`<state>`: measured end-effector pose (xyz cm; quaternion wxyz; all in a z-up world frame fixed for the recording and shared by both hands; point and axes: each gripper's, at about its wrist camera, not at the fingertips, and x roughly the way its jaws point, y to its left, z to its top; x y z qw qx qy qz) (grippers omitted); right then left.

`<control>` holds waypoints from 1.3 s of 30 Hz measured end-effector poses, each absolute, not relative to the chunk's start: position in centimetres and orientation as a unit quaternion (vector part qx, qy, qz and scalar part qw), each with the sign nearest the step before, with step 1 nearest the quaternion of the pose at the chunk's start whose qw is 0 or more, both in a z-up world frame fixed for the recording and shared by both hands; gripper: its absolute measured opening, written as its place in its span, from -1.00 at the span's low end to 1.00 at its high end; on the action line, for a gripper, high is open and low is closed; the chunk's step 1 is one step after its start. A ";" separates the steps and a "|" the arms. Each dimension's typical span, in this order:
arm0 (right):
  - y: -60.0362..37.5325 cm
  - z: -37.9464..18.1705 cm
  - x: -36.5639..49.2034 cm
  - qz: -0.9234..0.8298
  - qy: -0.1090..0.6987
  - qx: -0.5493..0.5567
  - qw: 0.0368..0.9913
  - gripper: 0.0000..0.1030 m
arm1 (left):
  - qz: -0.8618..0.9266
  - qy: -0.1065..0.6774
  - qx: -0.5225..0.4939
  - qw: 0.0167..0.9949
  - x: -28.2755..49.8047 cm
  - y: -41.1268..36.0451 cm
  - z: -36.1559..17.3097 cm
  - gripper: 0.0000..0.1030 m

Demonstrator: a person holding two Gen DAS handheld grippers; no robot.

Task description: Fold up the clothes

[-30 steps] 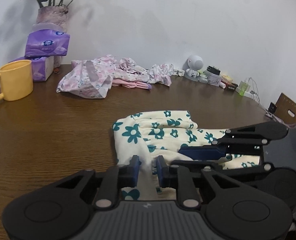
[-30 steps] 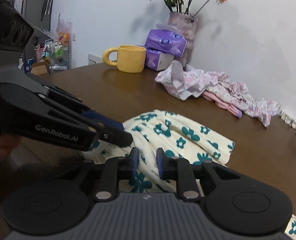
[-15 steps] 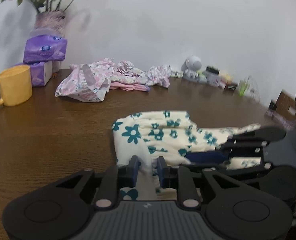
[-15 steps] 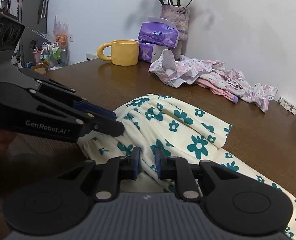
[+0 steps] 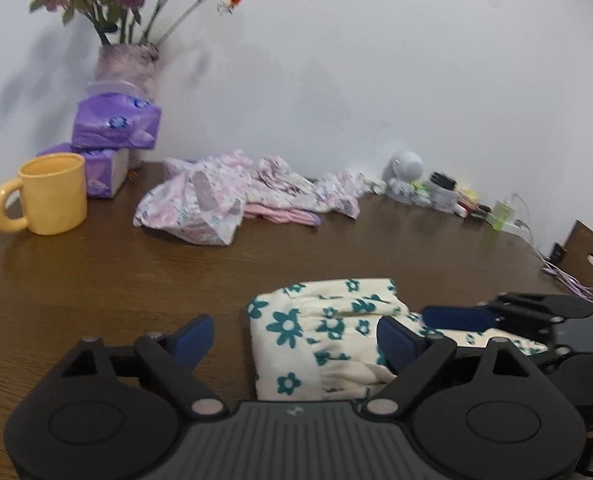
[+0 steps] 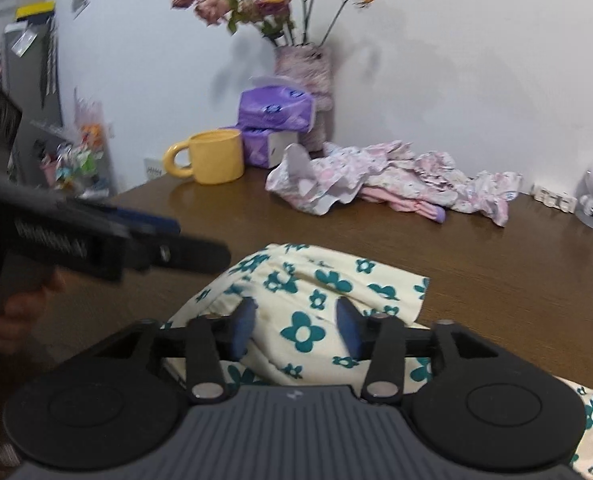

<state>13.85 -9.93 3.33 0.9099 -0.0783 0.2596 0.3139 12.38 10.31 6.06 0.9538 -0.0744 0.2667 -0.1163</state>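
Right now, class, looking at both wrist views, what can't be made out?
- Near edge of the cream floral garment: both views, hidden under each claw's body.
- Small items along the wall: left wrist view, too small to identify.
- Lettering on the left claw: right wrist view, motion-blurred.
- Shelf clutter: right wrist view, blurred, cut by the edge.

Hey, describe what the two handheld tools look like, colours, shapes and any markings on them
Both match: the left tool and right tool have matte black plastic bodies with a ribbed grey centre panel, two round discs at the sides, black linkage arms with silver pivot pins, and dark blue pads on the fingers. Seen from the right wrist view, the left tool's side carries blurred white lettering, unreadable here. No cables show.
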 end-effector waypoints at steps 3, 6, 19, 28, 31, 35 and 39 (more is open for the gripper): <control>-9.9 3.5 13.9 0.297 0.255 -0.087 0.916 0.58 | -0.110 0.255 -0.072 0.958 12.3 10.2 5.5 0.74; -9.7 3.5 13.8 0.294 0.252 -0.090 0.918 0.95 | -0.108 0.258 -0.068 0.958 12.3 10.3 5.3 0.77; -9.3 3.0 13.2 0.233 0.242 -0.081 0.938 0.99 | -0.122 0.237 -0.097 0.959 11.8 12.0 4.8 0.84; -10.1 2.5 13.8 0.256 0.273 -0.034 0.927 1.00 | -0.122 0.235 -0.105 0.959 11.6 12.0 4.4 0.95; -9.9 2.4 13.6 0.246 0.271 -0.042 0.930 0.99 | -0.124 0.235 -0.114 0.957 11.6 12.2 4.5 0.96; -9.6 2.3 13.5 0.236 0.275 -0.050 0.931 0.99 | -0.137 0.233 -0.116 0.956 11.5 12.2 4.4 0.96; -9.4 2.1 13.5 0.239 0.276 -0.053 0.929 0.99 | -0.155 0.236 -0.125 0.951 11.4 12.5 4.2 0.96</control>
